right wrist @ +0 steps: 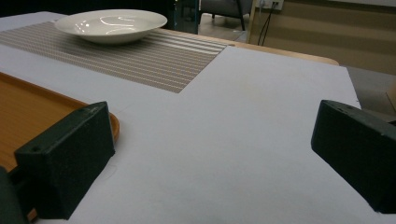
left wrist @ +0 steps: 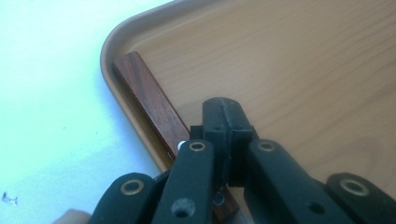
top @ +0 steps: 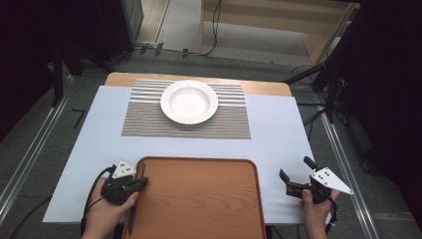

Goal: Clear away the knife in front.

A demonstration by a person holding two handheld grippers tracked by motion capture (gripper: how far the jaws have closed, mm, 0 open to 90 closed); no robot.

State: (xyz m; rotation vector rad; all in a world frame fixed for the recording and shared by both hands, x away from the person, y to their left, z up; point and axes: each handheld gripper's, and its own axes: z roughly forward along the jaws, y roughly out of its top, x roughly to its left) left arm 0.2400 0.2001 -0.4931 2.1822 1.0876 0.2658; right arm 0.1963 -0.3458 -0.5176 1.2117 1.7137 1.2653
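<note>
Claws sit at the near edge of the bench: the left claw [top: 141, 182] is clenched over the left rim of the wooden tray [top: 199, 199], and the right claw [top: 294, 174] rests released, well off to the tray's right. The step in hand looks like picking up the dark wooden-handled utensil [left wrist: 152, 106] that lies along the tray's left wall. In the left gripper view the jaws meet just beside that handle, and I cannot tell whether they pinch any of it. The next move, I judge, calls for a firm hold and a lift clear of the rim. From above, the utensil [top: 133, 216] is a thin dark sliver. The right gripper view shows the white bowl [right wrist: 111, 24] on the striped mat [right wrist: 140, 56].
</note>
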